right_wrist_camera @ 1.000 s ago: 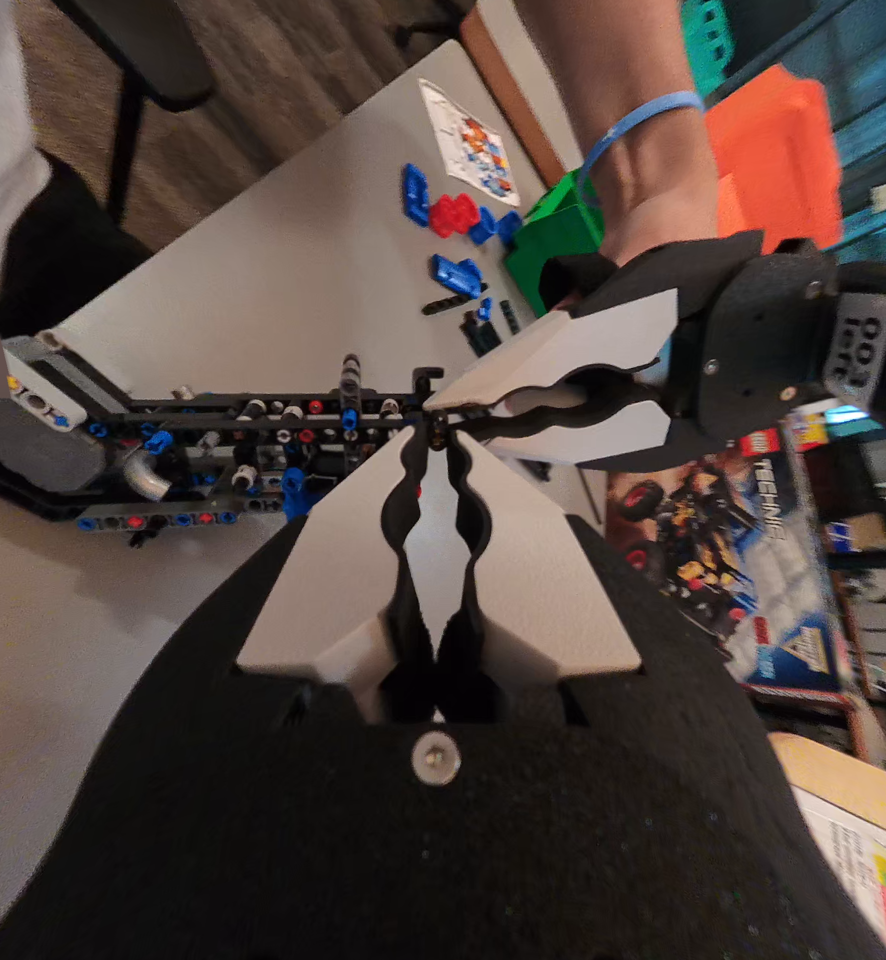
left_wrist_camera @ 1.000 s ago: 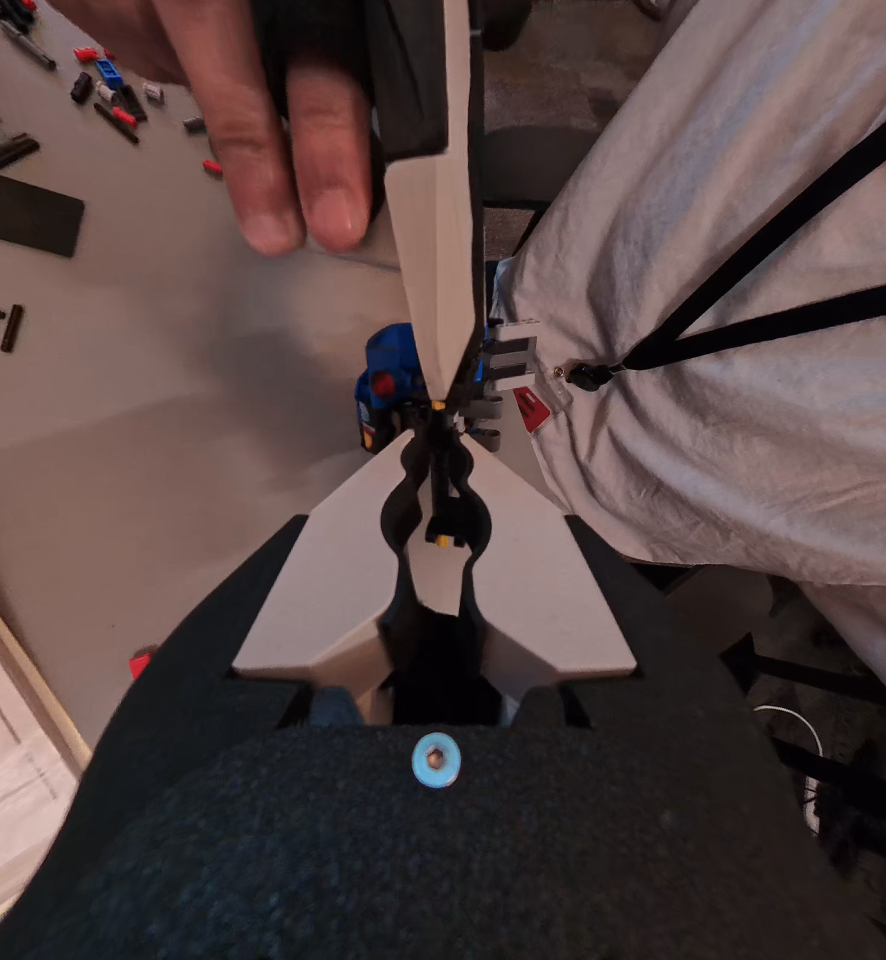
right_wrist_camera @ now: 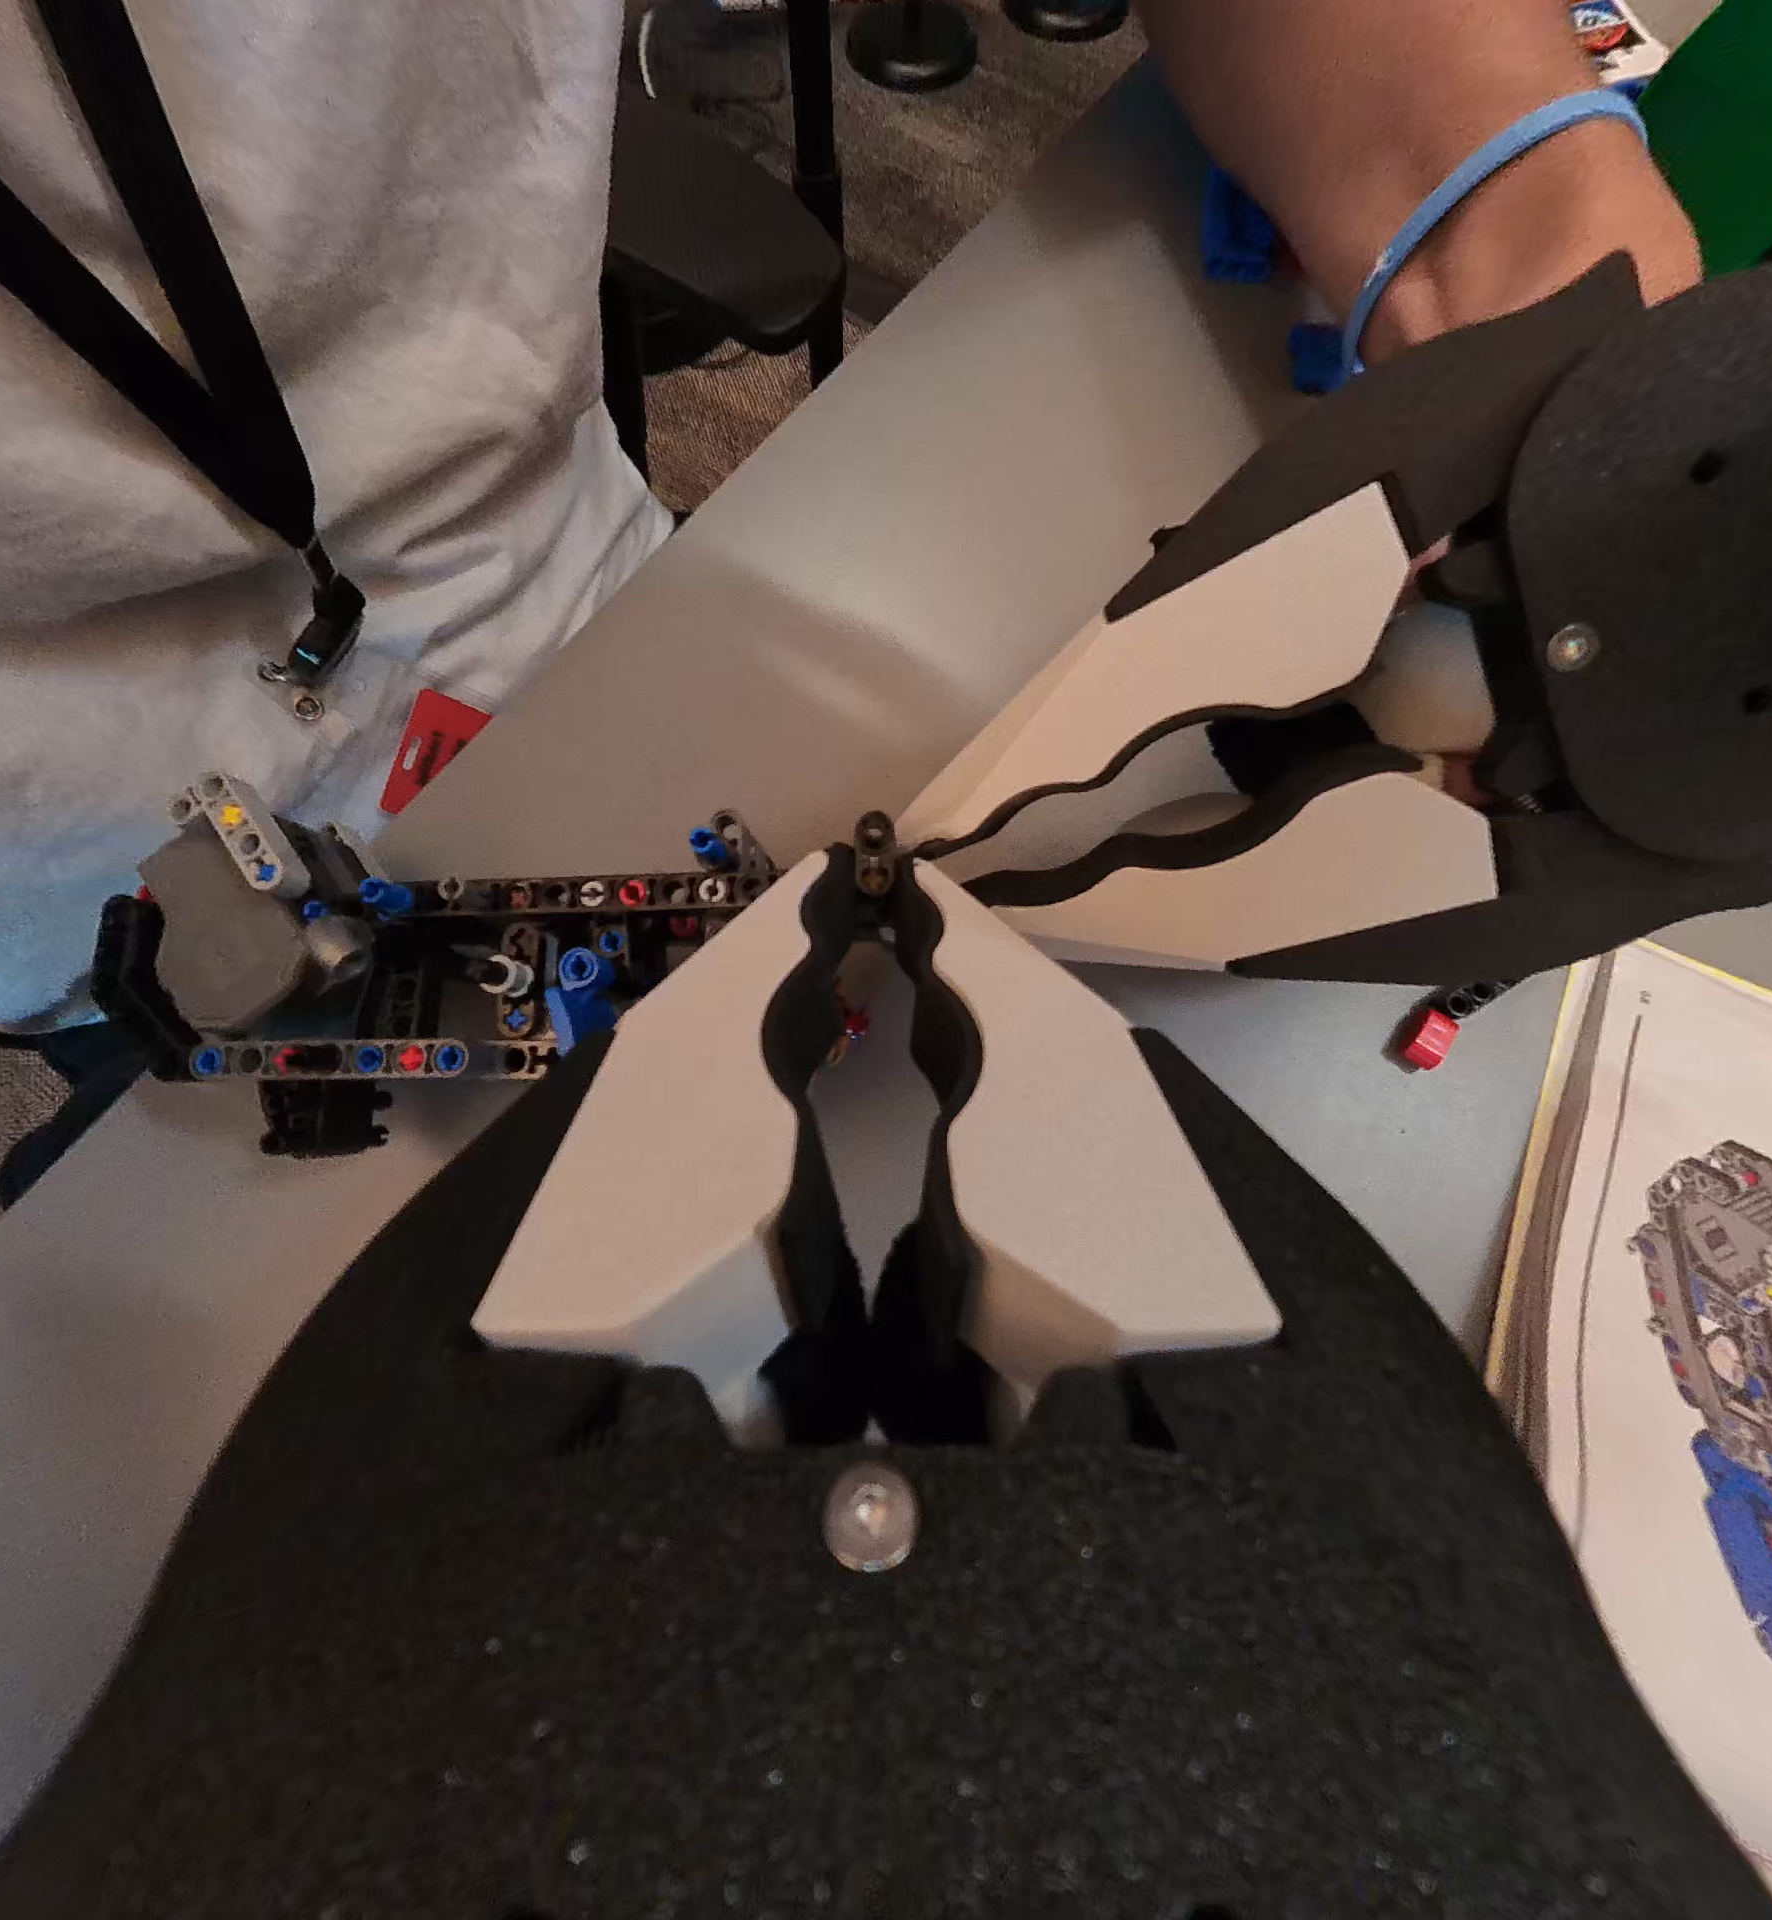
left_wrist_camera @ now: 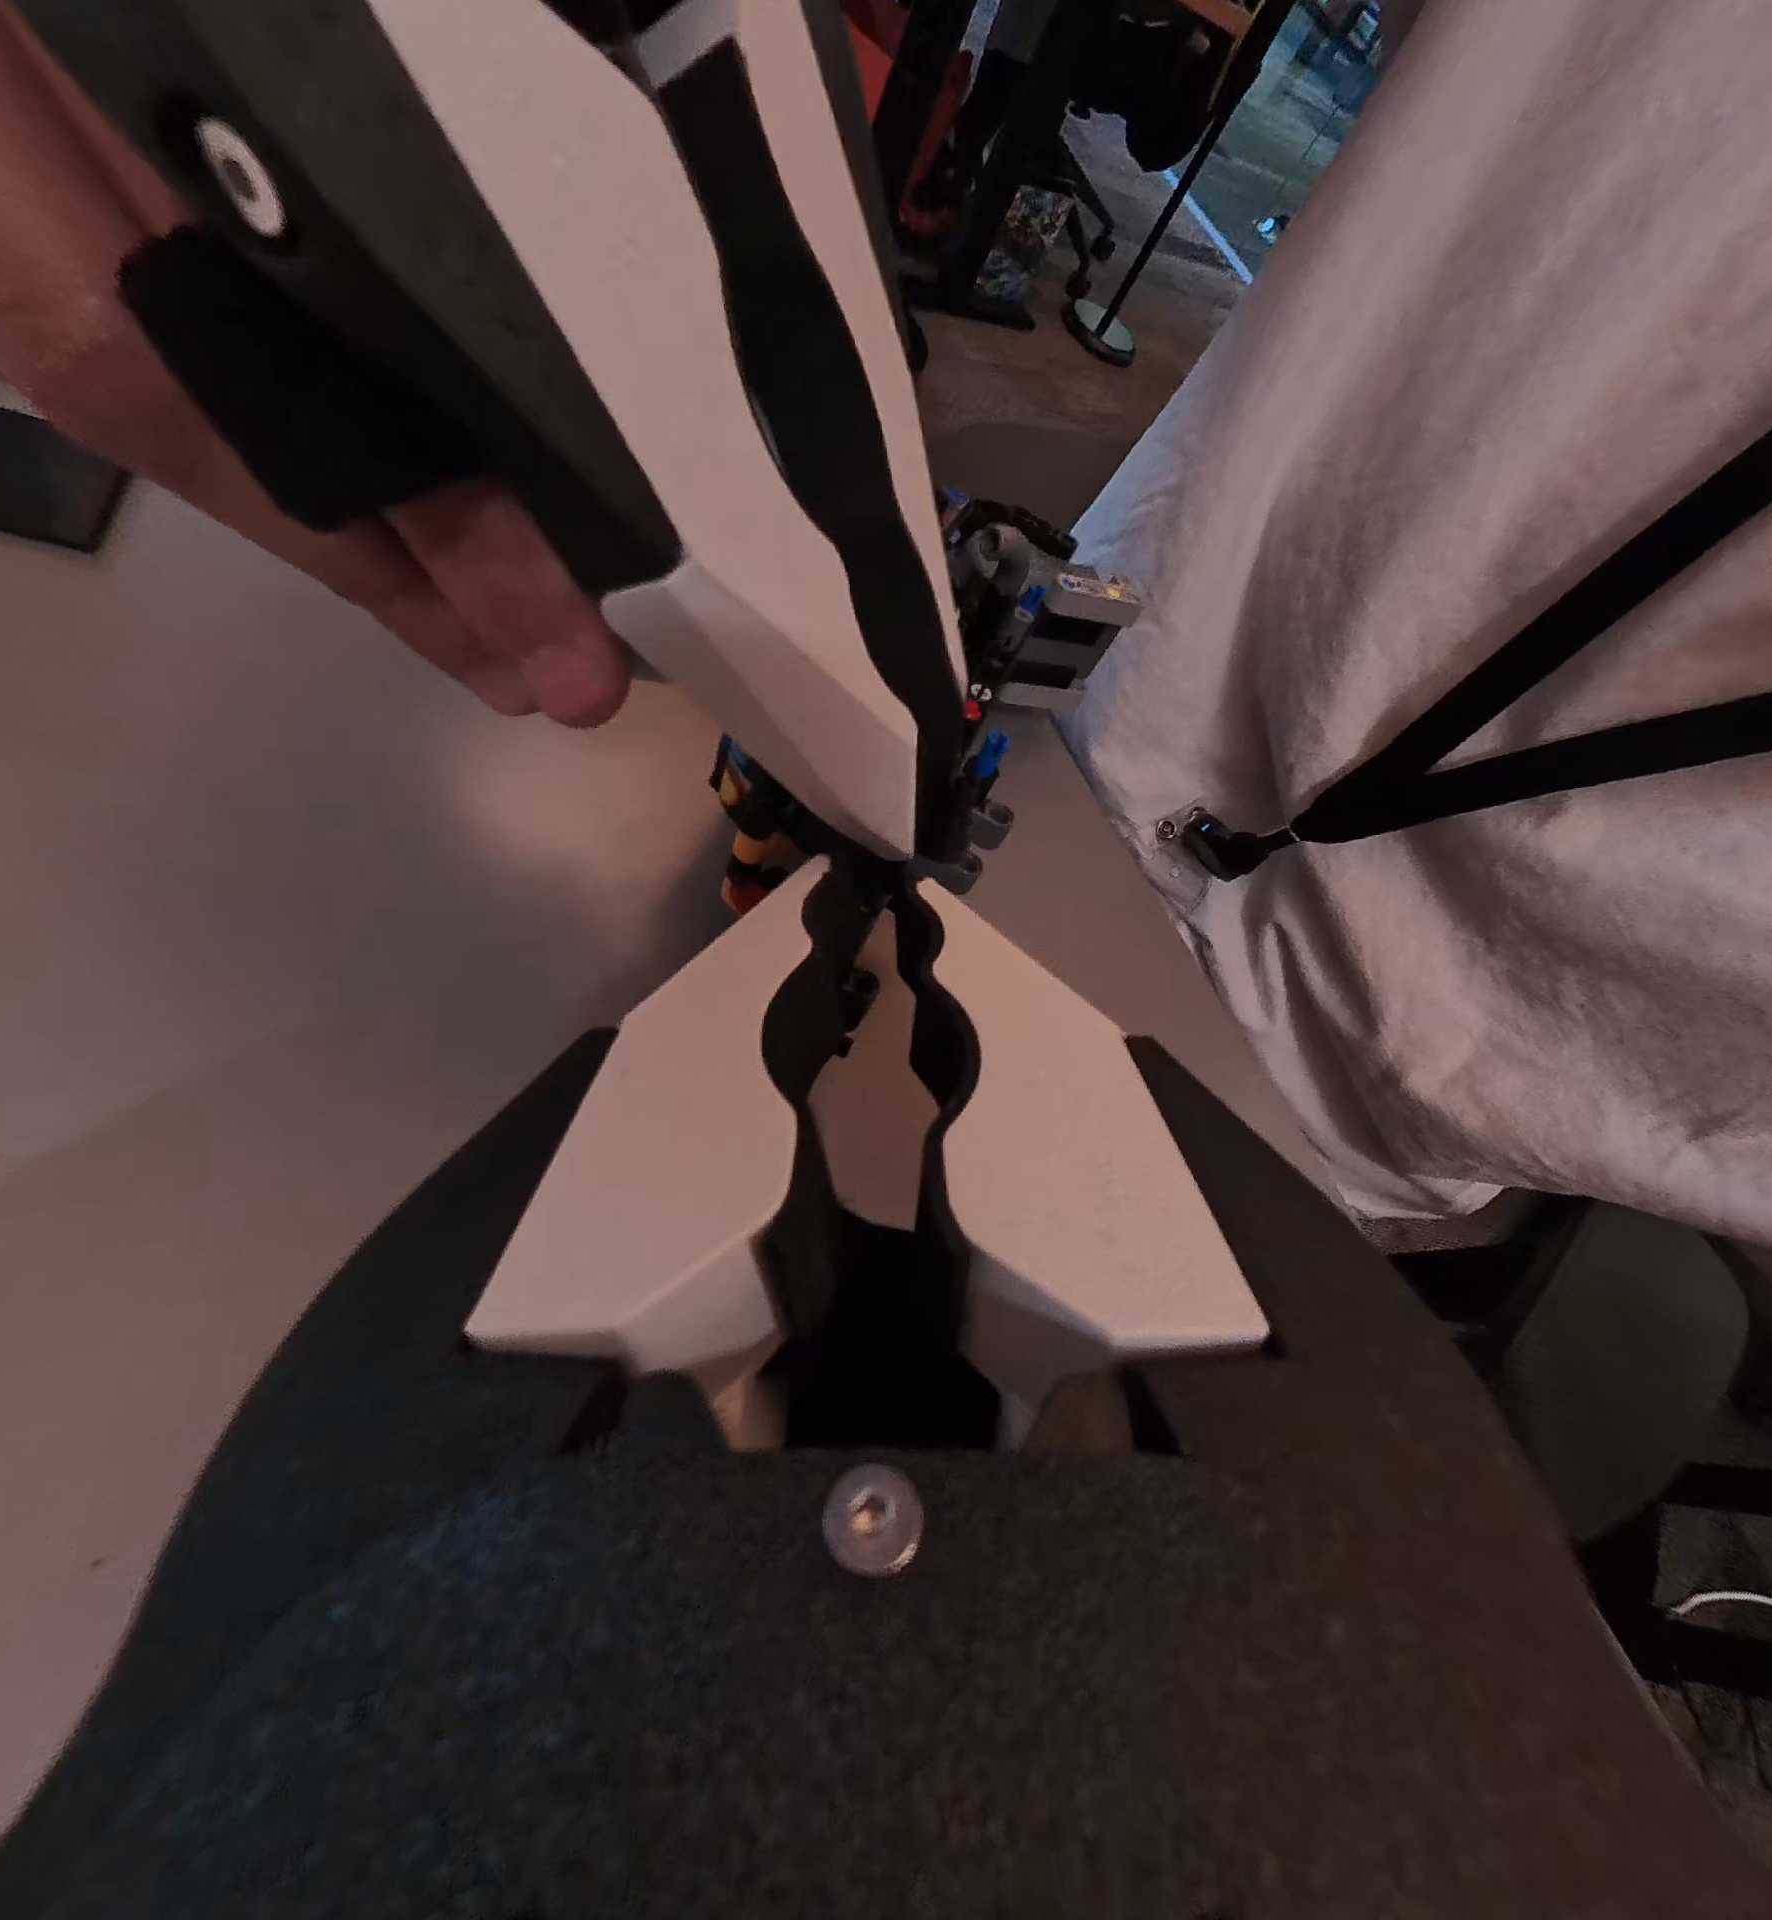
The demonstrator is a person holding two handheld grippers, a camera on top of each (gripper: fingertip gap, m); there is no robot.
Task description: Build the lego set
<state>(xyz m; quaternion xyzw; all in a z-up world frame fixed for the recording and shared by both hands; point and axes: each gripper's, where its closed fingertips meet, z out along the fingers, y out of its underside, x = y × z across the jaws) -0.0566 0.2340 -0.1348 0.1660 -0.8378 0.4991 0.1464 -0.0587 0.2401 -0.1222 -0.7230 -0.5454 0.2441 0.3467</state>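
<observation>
**Both grippers pinched at chassis end**

The chassis (right_wrist_camera: 425,966) lies on the table (right_wrist_camera: 809,623), long axis left–right in the right wrist view (motor end leftward). The right gripper (right_wrist_camera: 874,883) is clenched on a black connector (right_wrist_camera: 874,854) at its near end. The left gripper (left_wrist_camera: 877,888) meets it tip to tip, nearly closed on a black pin (left_wrist_camera: 854,987).

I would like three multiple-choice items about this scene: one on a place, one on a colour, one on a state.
1. In the right wrist view, the instruction booklet lies: A lower right; B upper left; C on the model.
2. The loose piece beside it is: A green; B red; C yellow.
3. The right gripper is: A wide open; B out of view; C shut on a small black piece.
Key: A, its page fills that corner; B, red on the table; C, fingers pinch it.
</observation>
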